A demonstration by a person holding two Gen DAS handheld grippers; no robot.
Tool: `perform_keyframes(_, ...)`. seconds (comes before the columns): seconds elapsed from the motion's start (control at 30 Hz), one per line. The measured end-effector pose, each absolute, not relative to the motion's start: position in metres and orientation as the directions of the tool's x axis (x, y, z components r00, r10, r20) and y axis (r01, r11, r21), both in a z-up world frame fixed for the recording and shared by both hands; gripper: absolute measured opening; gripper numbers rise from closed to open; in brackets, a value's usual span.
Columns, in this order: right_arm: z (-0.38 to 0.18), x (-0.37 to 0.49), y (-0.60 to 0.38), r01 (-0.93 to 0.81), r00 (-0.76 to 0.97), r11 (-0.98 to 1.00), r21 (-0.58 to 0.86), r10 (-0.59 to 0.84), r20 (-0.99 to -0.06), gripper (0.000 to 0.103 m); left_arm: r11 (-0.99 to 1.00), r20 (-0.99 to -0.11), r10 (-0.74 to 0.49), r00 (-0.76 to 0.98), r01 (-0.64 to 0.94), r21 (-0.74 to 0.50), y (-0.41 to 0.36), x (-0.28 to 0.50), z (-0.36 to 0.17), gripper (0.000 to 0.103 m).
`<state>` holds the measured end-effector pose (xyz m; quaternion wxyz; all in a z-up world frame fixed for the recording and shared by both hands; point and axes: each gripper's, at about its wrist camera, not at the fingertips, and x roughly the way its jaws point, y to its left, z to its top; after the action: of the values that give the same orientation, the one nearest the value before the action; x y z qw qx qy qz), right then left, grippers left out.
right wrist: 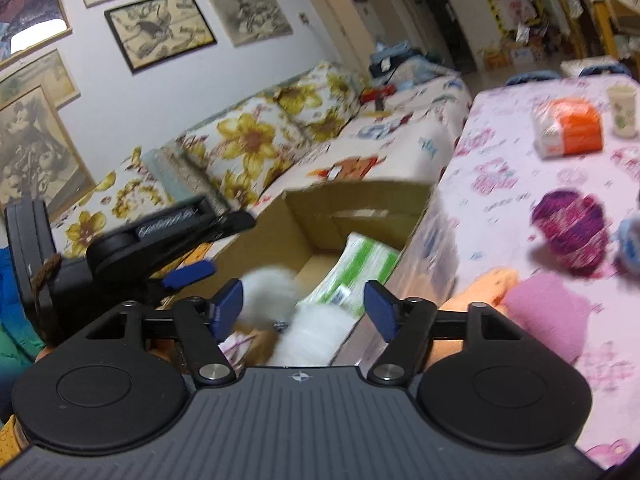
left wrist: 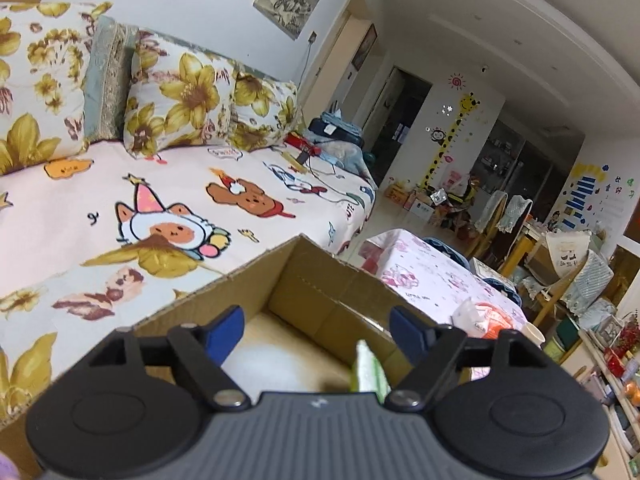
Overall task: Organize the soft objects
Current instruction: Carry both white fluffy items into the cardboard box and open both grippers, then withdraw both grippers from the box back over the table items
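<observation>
Left gripper (left wrist: 316, 332), jaws spread and empty, above the open brown cardboard box (left wrist: 320, 280); right gripper (right wrist: 304, 308), jaws likewise spread, gripping nothing; fluffy white soft item (right wrist: 308, 328) and green-and-white packet (right wrist: 356, 264) lie inside the box, beside the pink-clothed table (right wrist: 520, 200).

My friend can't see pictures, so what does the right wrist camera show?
The open right gripper hovers over a brown cardboard box holding a fluffy white toy and a green-and-white packet. Beside it, a pink-clothed table carries a purple yarn ball.
</observation>
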<state>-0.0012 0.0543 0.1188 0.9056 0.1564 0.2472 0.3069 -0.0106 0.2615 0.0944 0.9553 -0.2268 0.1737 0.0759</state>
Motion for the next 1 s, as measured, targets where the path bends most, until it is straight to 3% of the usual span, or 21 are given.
perform_keyframes(0.13, 0.127, -0.010, 0.036, -0.450, 0.755, 0.793, 0.411, 0.584, -0.299, 0.099, 0.891, -0.358, 0.067, 0.932, -0.217, -0.399, 0.257, -0.012, 0.097, 0.085)
perform_keyframes(0.33, 0.135, -0.020, 0.013, -0.364, 0.858, 0.864, 0.347, 0.456, -0.236, 0.101, 0.911, -0.337, 0.051, 0.940, -0.182, -0.370, 0.245, -0.013, 0.100, 0.093)
perform_keyframes(0.8, 0.126, -0.018, -0.010, -0.238, 0.919, 0.921, 0.308, 0.316, -0.236, 0.103, 0.938, -0.301, -0.016, 0.953, -0.091, -0.335, 0.215, -0.014, 0.104, 0.094)
perform_keyframes(1.0, 0.125, -0.024, -0.017, -0.214, 0.928, 0.935, 0.283, 0.285, -0.241, 0.103, 0.948, -0.287, -0.050, 0.957, -0.045, -0.314, 0.202, -0.016, 0.104, 0.102)
